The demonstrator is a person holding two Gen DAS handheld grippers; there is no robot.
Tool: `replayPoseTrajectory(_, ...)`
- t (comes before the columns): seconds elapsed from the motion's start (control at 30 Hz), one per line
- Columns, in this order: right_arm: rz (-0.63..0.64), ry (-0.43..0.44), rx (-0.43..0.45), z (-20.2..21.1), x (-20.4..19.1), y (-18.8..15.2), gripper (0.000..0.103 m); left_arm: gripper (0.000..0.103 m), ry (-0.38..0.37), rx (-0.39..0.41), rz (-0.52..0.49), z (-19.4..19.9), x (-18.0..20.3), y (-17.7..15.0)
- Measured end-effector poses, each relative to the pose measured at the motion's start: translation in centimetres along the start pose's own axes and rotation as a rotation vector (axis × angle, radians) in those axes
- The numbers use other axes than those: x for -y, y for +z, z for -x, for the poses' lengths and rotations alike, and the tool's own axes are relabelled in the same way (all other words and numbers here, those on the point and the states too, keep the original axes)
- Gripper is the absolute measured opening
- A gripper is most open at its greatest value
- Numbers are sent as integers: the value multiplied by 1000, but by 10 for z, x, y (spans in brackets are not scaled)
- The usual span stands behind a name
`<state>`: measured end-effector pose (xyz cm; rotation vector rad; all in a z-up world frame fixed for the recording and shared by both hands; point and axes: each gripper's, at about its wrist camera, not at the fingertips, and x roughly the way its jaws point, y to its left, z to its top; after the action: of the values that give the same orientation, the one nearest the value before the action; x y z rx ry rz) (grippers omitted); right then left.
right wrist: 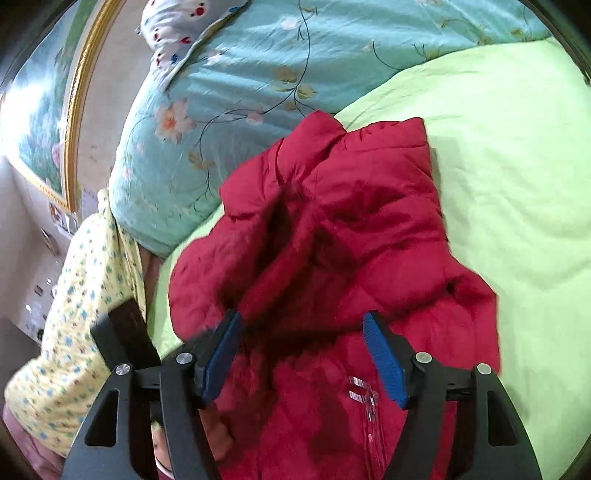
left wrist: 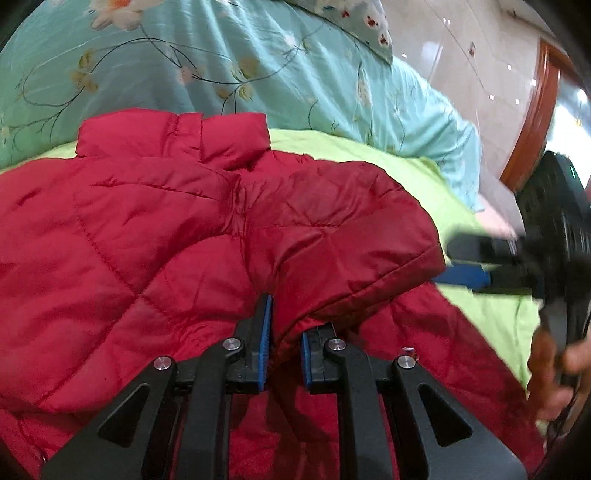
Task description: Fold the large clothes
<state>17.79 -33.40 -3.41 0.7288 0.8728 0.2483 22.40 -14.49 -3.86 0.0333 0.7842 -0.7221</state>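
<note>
A red quilted jacket lies spread on a lime green sheet, collar toward the far side. My left gripper is shut on a folded edge of the jacket, which bulges up between its blue pads. In the left wrist view my right gripper appears blurred at the right, beside the jacket's cuff, held by a hand. In the right wrist view the jacket is bunched, and my right gripper stands open just above it. Its pads are wide apart and press on nothing.
A teal flowered quilt is heaped along the far side of the bed, with a pillow on it. A yellow flowered sleeve is at the left. Green sheet stretches to the right. Tiled floor lies beyond the bed.
</note>
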Motion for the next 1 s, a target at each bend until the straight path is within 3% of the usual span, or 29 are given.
replayPoseTrajectory(0.23,-50,72,-36,-39,1,24,70,11,24,-17,-9,-5,1,-2)
replayPoseTrajectory(0.3,-57,84,-43,-44,0,25,66,11,24,-20,-6,-5,-1,-2)
replayPoseTrajectory(0.73,-204,192,-13,-34,22,26,68,14,78,-30,-45,-9,7,-7)
replayPoseTrajectory(0.8,-188,154,-22,-36,22,25,68,14,73,-33,-32,-9,5,-7)
replayPoseTrajectory(0.87,-177,115,-52,-44,21,24,55,14,75,-40,-24,-8,5,-6)
replayPoseTrajectory(0.93,-152,68,-82,-53,19,22,14,16,78,-48,-21,-5,6,-6)
replayPoseTrajectory(1.0,-124,40,-77,-51,19,21,11,20,56,-55,-20,6,6,-8)
